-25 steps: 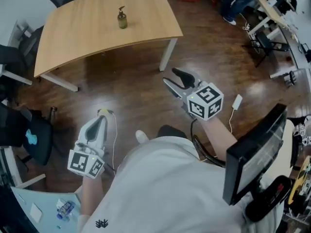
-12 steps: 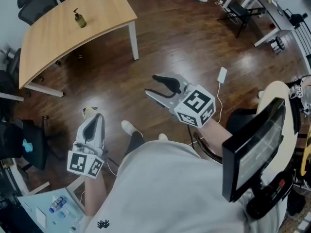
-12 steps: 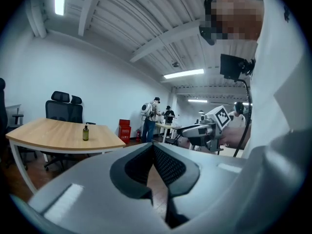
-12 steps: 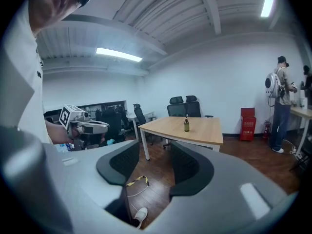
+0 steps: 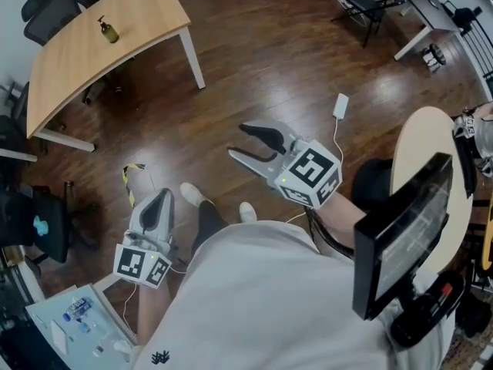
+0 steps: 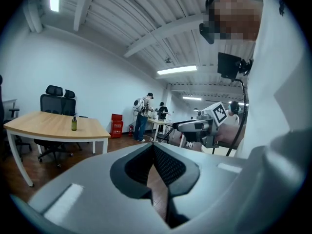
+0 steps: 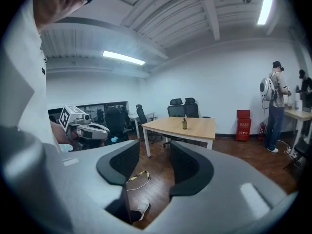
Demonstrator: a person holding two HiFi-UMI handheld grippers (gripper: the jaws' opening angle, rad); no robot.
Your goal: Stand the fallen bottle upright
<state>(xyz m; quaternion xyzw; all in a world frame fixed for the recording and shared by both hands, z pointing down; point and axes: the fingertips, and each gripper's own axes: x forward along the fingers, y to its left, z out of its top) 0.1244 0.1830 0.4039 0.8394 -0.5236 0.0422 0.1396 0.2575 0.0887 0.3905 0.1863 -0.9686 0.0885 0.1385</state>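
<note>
A small amber pump bottle (image 5: 108, 31) stands upright on a light wooden table (image 5: 73, 60) at the far upper left of the head view. It also shows far off as the bottle (image 6: 74, 123) in the left gripper view and the bottle (image 7: 185, 123) in the right gripper view. My left gripper (image 5: 163, 200) hangs low over the dark wood floor, shut and holding nothing. My right gripper (image 5: 239, 142) is held out at the centre, open and empty. Both grippers are far from the table.
Black office chairs (image 5: 46, 6) stand behind the table. A white charger with its cable (image 5: 340, 105) and a yellow strip (image 5: 128, 177) lie on the floor. A monitor on an arm (image 5: 400, 237) and a round beige table (image 5: 431, 153) are at my right. People (image 7: 275, 106) stand at desks far off.
The head view has swung, so the table and bottle have slid toward the upper left and look smaller. Both grippers keep much the same pose, the right one still open.
</note>
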